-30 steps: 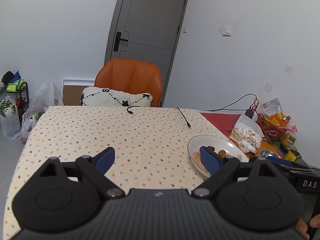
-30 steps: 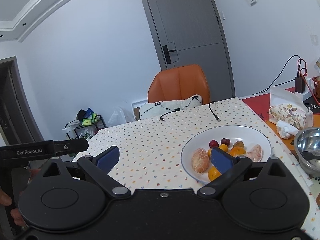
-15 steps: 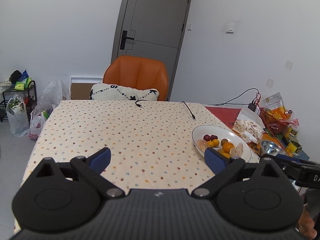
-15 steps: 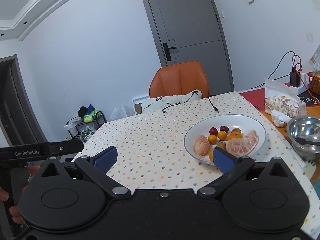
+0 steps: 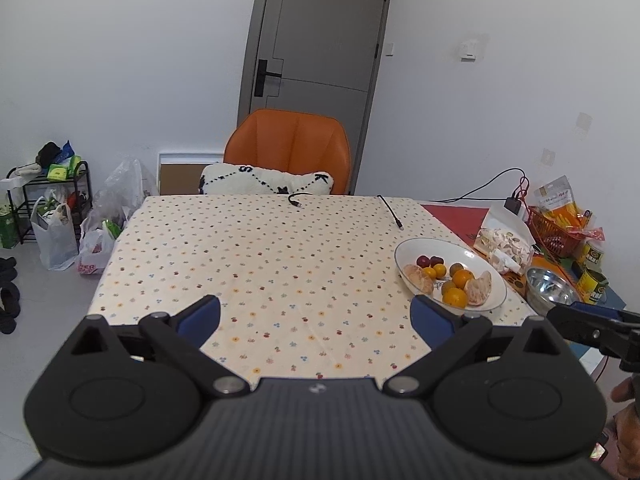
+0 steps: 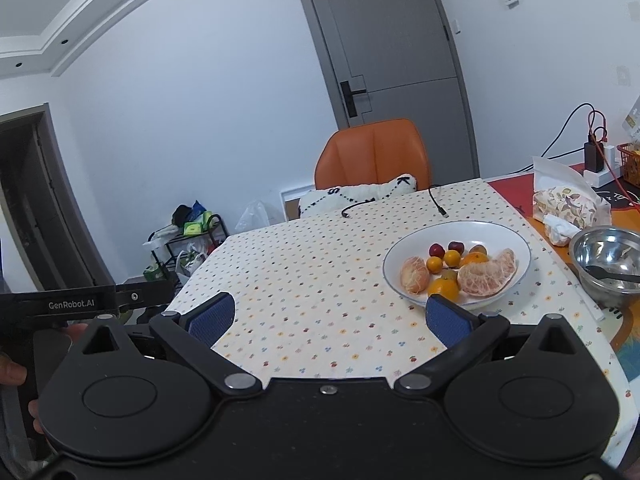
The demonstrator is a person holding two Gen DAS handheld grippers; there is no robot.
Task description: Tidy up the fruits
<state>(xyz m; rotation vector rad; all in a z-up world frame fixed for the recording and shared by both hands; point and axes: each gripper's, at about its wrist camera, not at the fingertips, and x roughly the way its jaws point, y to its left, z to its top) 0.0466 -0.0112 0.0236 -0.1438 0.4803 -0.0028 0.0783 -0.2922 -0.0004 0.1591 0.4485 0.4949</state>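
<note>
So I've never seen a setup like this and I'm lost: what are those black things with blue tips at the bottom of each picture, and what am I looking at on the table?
There is no robot here. A person holds a handheld two-finger gripper in each hand, and each carries a wide-angle camera looking forward along its blue-padded fingers. One picture is from the left gripper, the other from the right gripper. Both are open and hold nothing. Ahead is a table under a dotted cloth. On it sits a white plate holding peeled citrus pieces, small oranges and two dark red fruits. Beside the plate stands a steel bowl. Behind the table is an orange chair.
</note>
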